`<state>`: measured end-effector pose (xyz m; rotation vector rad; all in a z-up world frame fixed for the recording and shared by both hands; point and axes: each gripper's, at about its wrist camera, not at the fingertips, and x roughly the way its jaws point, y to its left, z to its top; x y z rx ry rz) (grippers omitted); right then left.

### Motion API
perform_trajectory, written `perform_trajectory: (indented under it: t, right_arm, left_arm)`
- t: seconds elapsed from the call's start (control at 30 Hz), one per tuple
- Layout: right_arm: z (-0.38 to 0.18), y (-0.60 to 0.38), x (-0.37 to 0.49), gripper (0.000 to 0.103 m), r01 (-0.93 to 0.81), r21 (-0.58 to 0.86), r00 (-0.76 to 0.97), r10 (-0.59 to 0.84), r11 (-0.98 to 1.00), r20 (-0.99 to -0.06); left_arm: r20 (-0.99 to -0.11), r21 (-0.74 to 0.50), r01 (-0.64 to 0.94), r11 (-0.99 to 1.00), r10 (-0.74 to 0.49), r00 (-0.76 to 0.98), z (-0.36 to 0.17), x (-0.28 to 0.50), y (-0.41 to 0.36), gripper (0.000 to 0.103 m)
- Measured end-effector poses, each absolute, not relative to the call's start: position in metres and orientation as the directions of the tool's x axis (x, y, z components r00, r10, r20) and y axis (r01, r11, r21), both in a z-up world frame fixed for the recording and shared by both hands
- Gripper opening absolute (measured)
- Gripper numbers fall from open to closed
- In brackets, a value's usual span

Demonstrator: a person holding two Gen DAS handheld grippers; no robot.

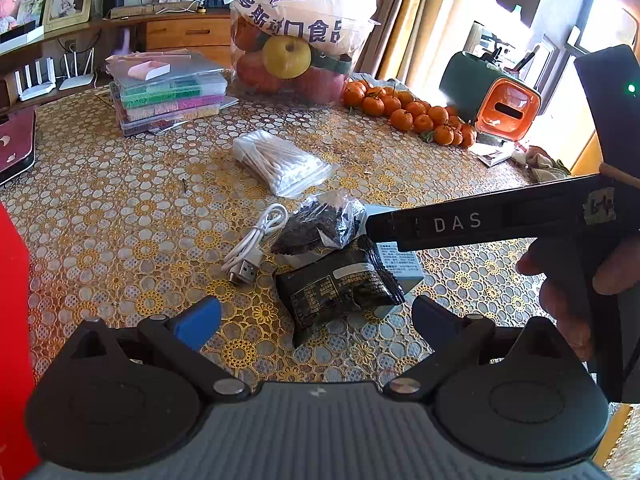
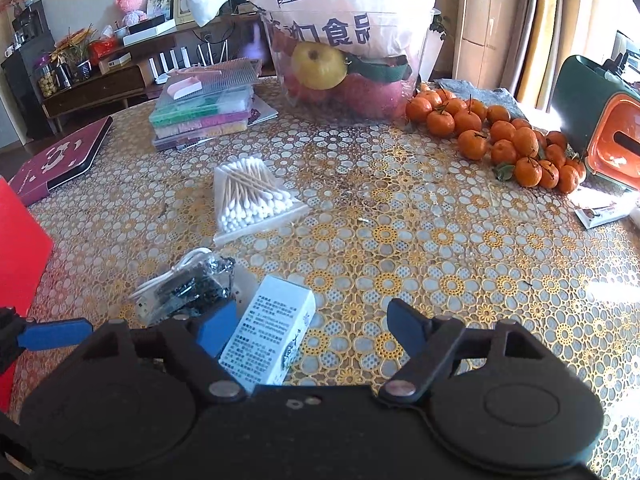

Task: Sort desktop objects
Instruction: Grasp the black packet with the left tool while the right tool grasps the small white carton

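1. Hovering low over the patterned table, the right gripper has its jaws spread wide, nothing held. The white carton lies between them, nearer the left finger; whether that finger touches the carton I cannot tell, since the view there is cramped.
2. The left gripper is likewise spread and empty, aimed at the black foil packet, which lies flat just ahead of its fingers.
3. The sortable things sit in one tight cluster at the near edge: the carton, the foil packet partly over it, a crinkly clear bag of dark bits touching both, and a coiled white USB cable just beside the bag. A zip bag of cotton swabs lies apart, toward the table's middle.
4. Handling, as a judgement: the carton looks light and stiff with flat card faces, so closing across its two long sides should hold it squarely. Squeezing hard could dent it.
5. The foil packet and clear bag look soft and slippery; they would want a pinch on a sealed edge or bunched corner, not the bulging middle.
6. The cable is limp and would need taking at the coil, where the loops bunch.
7. Lifting the carton may drag the packet resting on it.
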<state>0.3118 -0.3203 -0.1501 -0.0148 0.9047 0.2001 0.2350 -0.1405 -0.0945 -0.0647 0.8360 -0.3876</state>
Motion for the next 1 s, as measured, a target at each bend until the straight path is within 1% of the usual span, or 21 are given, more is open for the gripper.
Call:
perform_trajectory:
  t: [0.07, 0.13, 0.3, 0.5, 0.57, 0.6, 0.73, 0.87, 0.9, 1.0]
  right_arm:
    - [-0.152, -0.319, 0.314, 0.082, -0.178, 0.071, 0.599, 0.165, 0.981, -0.784]
    - [-0.155, -0.317, 0.316, 0.076, -0.179, 0.069, 0.595, 0.164, 0.981, -0.787]
    - [-0.161, -0.318, 0.32, 0.073, -0.172, 0.096, 0.579, 0.18, 0.98, -0.795]
    - [-0.165, -0.318, 0.318, 0.07, -0.164, 0.12, 0.577, 0.194, 0.979, -0.794]
    - [-0.164, -0.319, 0.317, 0.067, -0.164, 0.137, 0.573, 0.207, 0.977, -0.793]
    - [-0.164, -0.32, 0.316, 0.063, -0.164, 0.144, 0.572, 0.213, 0.976, -0.792]
    - [-0.164, -0.32, 0.314, 0.056, -0.159, 0.177, 0.562, 0.236, 0.971, -0.792]
    - [-0.163, -0.318, 0.313, 0.051, -0.16, 0.19, 0.563, 0.248, 0.969, -0.789]
    - [-0.163, -0.318, 0.313, 0.048, -0.162, 0.197, 0.561, 0.254, 0.967, -0.788]
    - [-0.162, -0.317, 0.312, 0.041, -0.168, 0.205, 0.558, 0.265, 0.964, -0.786]
  left_arm:
    - [-0.709, -0.212, 0.309, 0.927, -0.364, 0.604, -0.096, 0.236, -0.14, 0.102]
    - [-0.708, -0.216, 0.309, 0.926, -0.367, 0.604, -0.097, 0.238, -0.141, 0.102]
    - [-0.709, -0.217, 0.324, 0.921, -0.377, 0.596, -0.102, 0.241, -0.148, 0.102]
    - [-0.715, -0.234, 0.306, 0.923, -0.377, 0.589, -0.109, 0.246, -0.152, 0.102]
    - [-0.716, -0.234, 0.302, 0.924, -0.374, 0.59, -0.111, 0.247, -0.153, 0.1]
    - [-0.717, -0.235, 0.3, 0.924, -0.374, 0.589, -0.112, 0.247, -0.153, 0.099]
    - [-0.714, -0.225, 0.297, 0.928, -0.364, 0.598, -0.113, 0.248, -0.156, 0.098]
    - [-0.708, -0.226, 0.287, 0.931, -0.36, 0.608, -0.112, 0.249, -0.156, 0.087]
    - [-0.706, -0.231, 0.289, 0.929, -0.364, 0.608, -0.112, 0.248, -0.156, 0.082]
    - [-0.706, -0.232, 0.287, 0.93, -0.363, 0.608, -0.111, 0.247, -0.156, 0.078]
